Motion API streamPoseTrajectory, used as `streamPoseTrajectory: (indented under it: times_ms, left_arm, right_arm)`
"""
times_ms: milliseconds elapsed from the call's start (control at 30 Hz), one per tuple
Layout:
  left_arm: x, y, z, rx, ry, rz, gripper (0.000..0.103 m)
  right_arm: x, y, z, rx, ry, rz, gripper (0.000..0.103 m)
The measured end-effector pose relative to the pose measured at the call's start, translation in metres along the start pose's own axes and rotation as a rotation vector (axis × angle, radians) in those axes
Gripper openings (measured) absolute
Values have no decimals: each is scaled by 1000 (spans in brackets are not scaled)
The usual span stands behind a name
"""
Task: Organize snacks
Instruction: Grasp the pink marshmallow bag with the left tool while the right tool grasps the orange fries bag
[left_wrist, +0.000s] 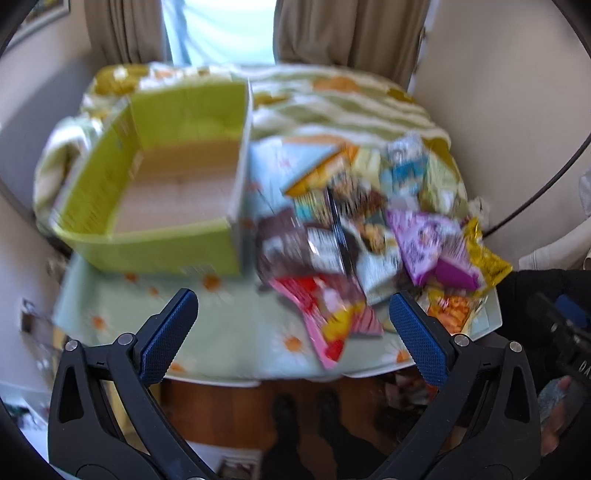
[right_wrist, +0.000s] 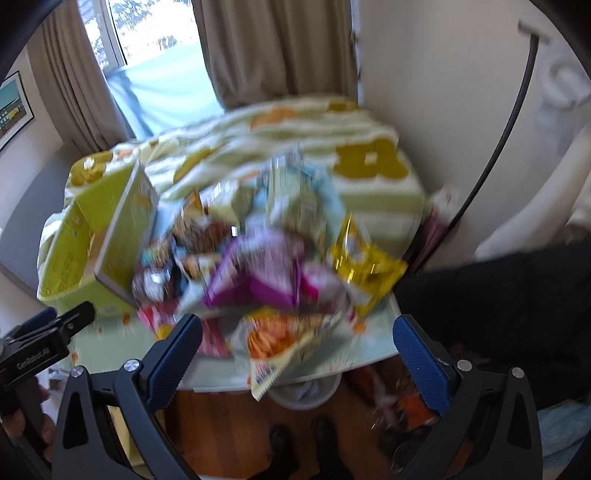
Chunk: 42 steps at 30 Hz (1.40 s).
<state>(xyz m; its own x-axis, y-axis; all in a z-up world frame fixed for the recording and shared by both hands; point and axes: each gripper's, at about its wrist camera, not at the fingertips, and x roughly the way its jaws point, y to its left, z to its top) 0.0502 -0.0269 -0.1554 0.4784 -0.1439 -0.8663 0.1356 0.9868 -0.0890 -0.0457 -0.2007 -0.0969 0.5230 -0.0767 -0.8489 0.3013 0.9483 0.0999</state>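
A pile of snack packets (left_wrist: 369, 236) lies on the right half of the table; it fills the middle of the right wrist view (right_wrist: 266, 258). It includes a purple bag (left_wrist: 432, 247), a gold bag (left_wrist: 484, 254), a red and pink packet (left_wrist: 325, 314) and an orange-snack bag (right_wrist: 280, 339) at the front edge. An empty green cardboard box (left_wrist: 155, 192) stands on the left, also in the right wrist view (right_wrist: 92, 240). My left gripper (left_wrist: 293, 332) is open and empty above the front edge. My right gripper (right_wrist: 297, 350) is open and empty over the orange-snack bag.
The table has a pale floral cloth (left_wrist: 229, 332) and stands against a wall, with curtains (left_wrist: 351, 33) and a window behind. The wooden floor (left_wrist: 229, 413) and the person's shoes show below the table's front edge. Both views are motion-blurred.
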Motion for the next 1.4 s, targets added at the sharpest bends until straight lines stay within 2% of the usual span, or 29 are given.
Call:
streamPoseTrajectory:
  times_ms: [267, 467, 633, 800, 933, 1100, 1200, 1333, 1400]
  left_arm:
    - [78, -33, -28, -17, 120, -7, 102]
    - [110, -42, -31, -52, 134, 19, 102]
    - [133, -40, -32, -84, 146, 23, 102]
    - [145, -37, -33, -98, 164, 18, 80]
    - [147, -34, -36, -118, 161, 24, 75]
    - [142, -32, -37, -110, 159, 23, 73]
    - [141, -28, -37, -97, 158, 25, 72]
    - [139, -29, -33, -93, 160, 25, 71]
    - [136, -33, -33, -81, 158, 31, 71]
  right_arm:
    - [68, -23, -22, 7, 146, 126, 103]
    - [95, -25, -28, 12, 189, 218, 103]
    - [119, -29, -28, 22, 222, 247, 103]
    - [133, -28, -27, 34, 252, 279, 103]
    - [147, -29, -28, 35, 277, 325, 103]
    - [153, -26, -28, 5, 267, 329, 103]
    - [159, -21, -26, -10, 272, 322, 96]
    - [164, -13, -28, -23, 286, 341, 81]
    - [162, -8, -29, -38, 277, 336, 78]
